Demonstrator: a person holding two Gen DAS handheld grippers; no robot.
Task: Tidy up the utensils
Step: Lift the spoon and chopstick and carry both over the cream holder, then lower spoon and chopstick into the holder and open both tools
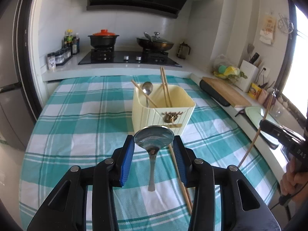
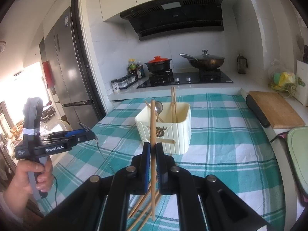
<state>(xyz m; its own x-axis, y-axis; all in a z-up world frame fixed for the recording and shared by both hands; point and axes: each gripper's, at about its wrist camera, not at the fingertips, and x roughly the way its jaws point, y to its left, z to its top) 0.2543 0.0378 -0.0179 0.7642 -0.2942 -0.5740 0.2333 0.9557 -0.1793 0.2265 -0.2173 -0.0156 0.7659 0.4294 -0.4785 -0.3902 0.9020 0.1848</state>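
A: What is held nearest the lens?

B: A metal spoon (image 1: 153, 144) is pinched by its bowl in the left gripper (image 1: 154, 146), handle hanging down. A single chopstick (image 2: 153, 154) is clamped upright in the right gripper (image 2: 152, 150), whose jaws are nearly closed on it.

A: And on the checked cloth (image 1: 77, 115)?

B: Loose chopsticks (image 2: 142, 207) are left lying below the right gripper. Farther off, the cream holder (image 1: 163, 113) is already stocked with a spoon and chopsticks.

A: Which step is judged in hand?

B: Carrying to the holder. Each piece must next be brought over the rim, tipped in and released.
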